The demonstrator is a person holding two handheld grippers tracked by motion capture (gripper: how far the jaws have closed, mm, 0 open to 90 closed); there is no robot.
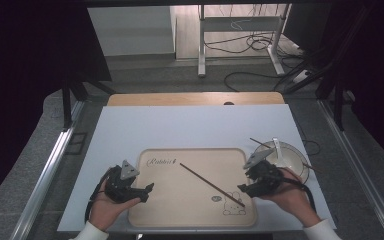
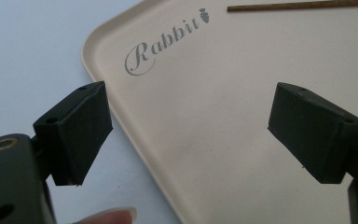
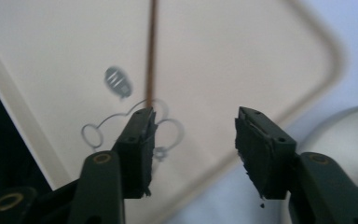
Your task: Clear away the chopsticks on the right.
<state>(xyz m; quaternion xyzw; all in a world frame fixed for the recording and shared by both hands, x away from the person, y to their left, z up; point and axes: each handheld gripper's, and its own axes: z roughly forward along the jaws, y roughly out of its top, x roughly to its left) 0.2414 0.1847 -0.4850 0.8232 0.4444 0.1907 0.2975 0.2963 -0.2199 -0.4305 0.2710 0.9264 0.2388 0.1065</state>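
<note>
The right gripper, jaws apart and empty, hangs over the near right corner of the beige tray, where the brown chopstick lies diagonally, while the left gripper gapes over the tray's left edge.

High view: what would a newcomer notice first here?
A single brown chopstick lies diagonally on the beige tray with its rabbit print. The right gripper, jaws open, sits at the chopstick's near end. A white bowl with a spoon stands right of the tray.
</note>
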